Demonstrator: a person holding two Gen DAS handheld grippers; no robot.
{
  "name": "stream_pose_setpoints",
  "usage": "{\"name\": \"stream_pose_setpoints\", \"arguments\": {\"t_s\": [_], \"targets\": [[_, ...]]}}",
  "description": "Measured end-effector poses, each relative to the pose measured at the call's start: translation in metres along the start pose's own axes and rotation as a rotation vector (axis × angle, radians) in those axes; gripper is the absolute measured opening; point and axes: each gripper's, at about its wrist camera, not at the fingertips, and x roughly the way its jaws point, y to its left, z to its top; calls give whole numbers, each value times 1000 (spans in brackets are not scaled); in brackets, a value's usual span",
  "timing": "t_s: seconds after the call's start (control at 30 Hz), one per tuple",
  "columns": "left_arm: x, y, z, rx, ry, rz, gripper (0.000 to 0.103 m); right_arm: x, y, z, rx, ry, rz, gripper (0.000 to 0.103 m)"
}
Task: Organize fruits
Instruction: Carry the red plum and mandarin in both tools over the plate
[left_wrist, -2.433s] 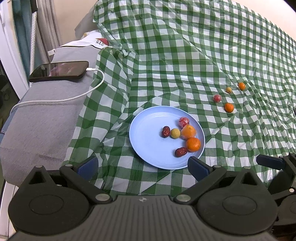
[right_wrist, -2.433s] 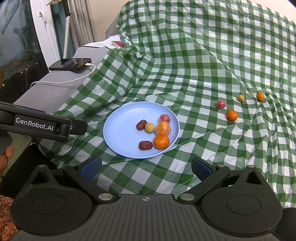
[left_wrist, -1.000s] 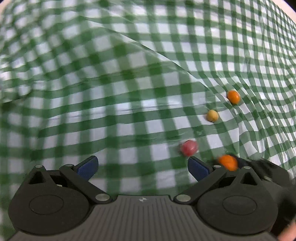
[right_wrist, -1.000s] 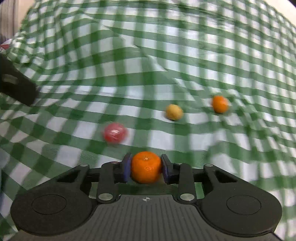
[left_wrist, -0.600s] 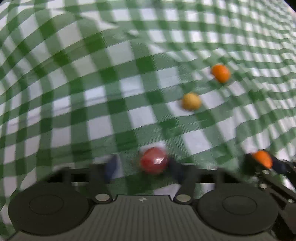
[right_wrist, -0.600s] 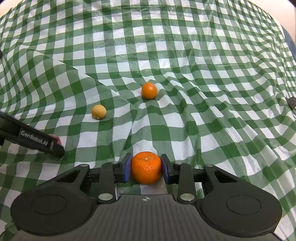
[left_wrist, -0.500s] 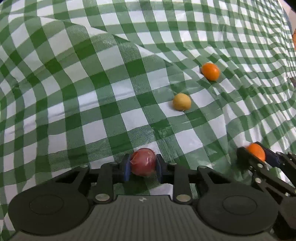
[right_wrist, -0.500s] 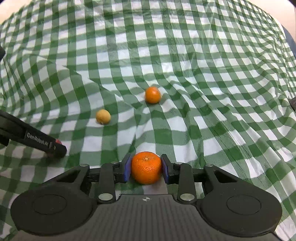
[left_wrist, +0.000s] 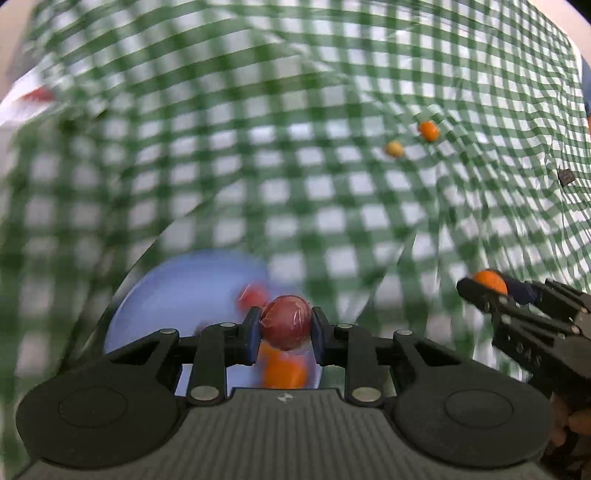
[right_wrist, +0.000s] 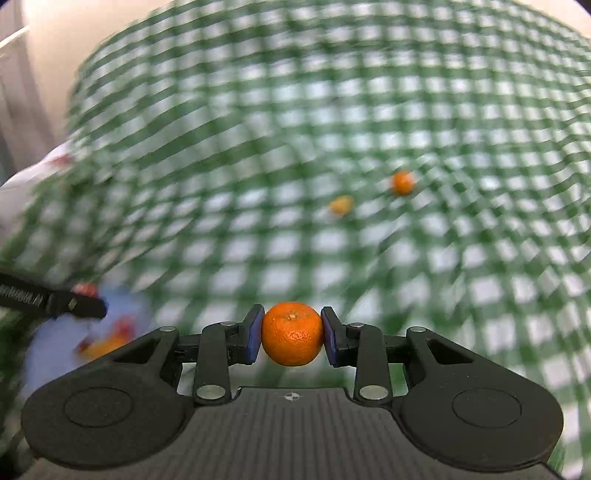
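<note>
My left gripper (left_wrist: 283, 329) is shut on a red wrapped fruit (left_wrist: 286, 322) and hangs over the blue plate (left_wrist: 177, 295), where blurred orange and red fruit lie. In the right wrist view my right gripper (right_wrist: 291, 334) is shut on a small orange (right_wrist: 292, 333); the left wrist view shows it at the right edge, still gripping that orange (left_wrist: 487, 280). A yellow fruit (left_wrist: 394, 149) and another small orange (left_wrist: 428, 130) lie further back on the green checked cloth (left_wrist: 332, 206). The plate (right_wrist: 55, 339) sits low at the left in the right wrist view.
The cloth is creased and rises towards the back. A white thing with a red mark (right_wrist: 44, 173) lies beyond the cloth's left edge. A small dark square (left_wrist: 566, 177) sits on the cloth at the right. Both views are blurred by motion.
My left gripper closed on the red fruit and carried it left to above the plate. My right gripper lifted its orange and moved towards the plate too.
</note>
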Motion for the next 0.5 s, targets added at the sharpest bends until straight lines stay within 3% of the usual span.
{"name": "stream_pose_setpoints", "arguments": {"t_s": [0.27, 0.5], "targets": [[-67, 40, -73, -110, -10, 25, 30, -66, 89, -22, -153, 37, 166, 35], [-101, 57, -109, -167, -70, 25, 30, -93, 134, -33, -286, 24, 210, 35]]}}
